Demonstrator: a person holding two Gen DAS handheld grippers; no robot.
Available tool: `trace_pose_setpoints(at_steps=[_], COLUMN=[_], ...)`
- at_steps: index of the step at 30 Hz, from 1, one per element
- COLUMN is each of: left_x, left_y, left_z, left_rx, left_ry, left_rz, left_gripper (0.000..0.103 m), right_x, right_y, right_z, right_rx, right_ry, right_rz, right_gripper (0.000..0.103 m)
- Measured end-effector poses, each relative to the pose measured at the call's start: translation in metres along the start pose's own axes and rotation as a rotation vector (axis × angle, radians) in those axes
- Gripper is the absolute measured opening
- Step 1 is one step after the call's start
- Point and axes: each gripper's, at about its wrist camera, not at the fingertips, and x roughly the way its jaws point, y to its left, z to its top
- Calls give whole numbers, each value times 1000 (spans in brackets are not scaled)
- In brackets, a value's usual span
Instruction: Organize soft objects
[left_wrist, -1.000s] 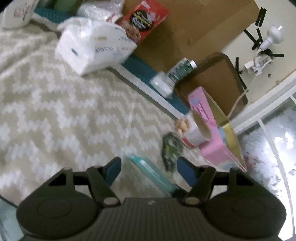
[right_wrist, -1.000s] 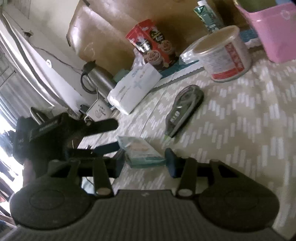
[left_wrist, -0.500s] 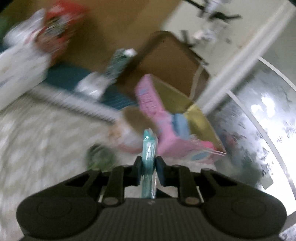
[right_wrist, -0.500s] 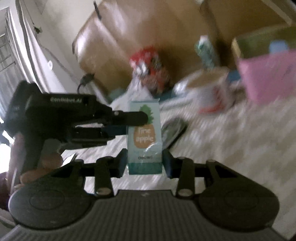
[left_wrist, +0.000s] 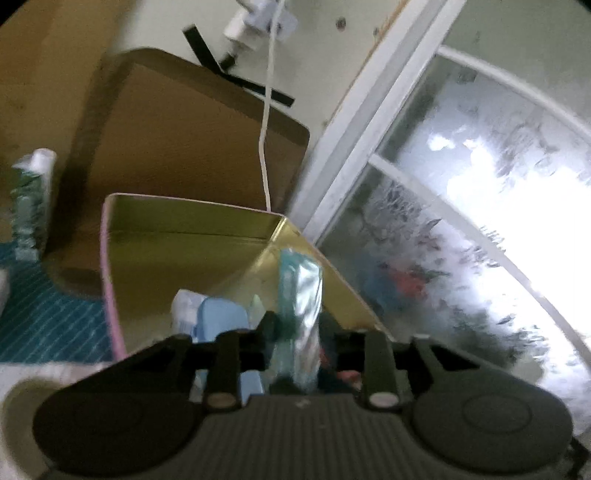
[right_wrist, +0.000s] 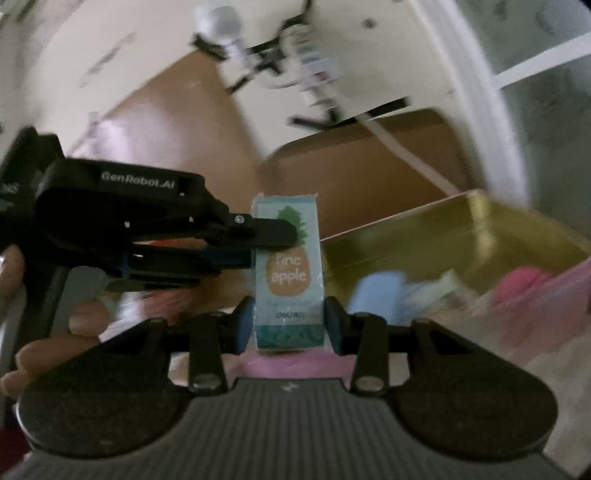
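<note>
A light-blue tissue pack (right_wrist: 289, 273) printed with a pineapple stands upright between both grippers. My right gripper (right_wrist: 289, 321) is shut on its lower end. My left gripper (right_wrist: 273, 243) reaches in from the left and holds the pack's edge. In the left wrist view the pack (left_wrist: 300, 295) shows edge-on between the left gripper's (left_wrist: 300, 328) jaws, which are opening a little while the pads still touch it. Just beyond is the pink box with a gold inside (left_wrist: 184, 251), also in the right wrist view (right_wrist: 443, 236). It holds a pale blue item (right_wrist: 376, 295) and a pink one (right_wrist: 521, 280).
Brown cardboard (left_wrist: 192, 140) stands behind the box, with a white cable (left_wrist: 264, 147) hanging over it. A frosted window (left_wrist: 461, 221) fills the right. A green-and-white bottle (left_wrist: 29, 199) and a teal mat (left_wrist: 48, 317) are at the left. A person's hand (right_wrist: 44, 332) grips the left tool.
The pack was lying on the chevron cloth with both grippers open around it. Both closed on it, raised it upright and carried it toward the pink box.
</note>
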Motion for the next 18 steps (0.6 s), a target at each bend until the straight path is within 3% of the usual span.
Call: trace_pose_setpoints(at_steps=[3,5,8,12,15,18], left_x=[13,2,-38,-113,-162,-195], left_y=[5,13,26,69,105,140], left_z=[-9,-19,-31,-46,-65,-90], left_rx=[1,-26,-36,-138,-218,-317], left_ry=[22,25,-26,-140,-202,-203], left_rz=[60,33,56,98,199,266], left_gripper=[28,28,28,28,33,33], right_x=[32,38,21,7,-5,-17], right_y=[-19,-25,-32,-26,-3,34], right_z=[-3,-4,-4,-5,-6,-18], right_rx=[-50,-57,-40,-43,-61,-109], right_ry=[12,-8,-62,-85,-108,-93], right_rz=[-194,-234,-192,-161,-94,11], right_gripper=[47,46,48,50,50,51])
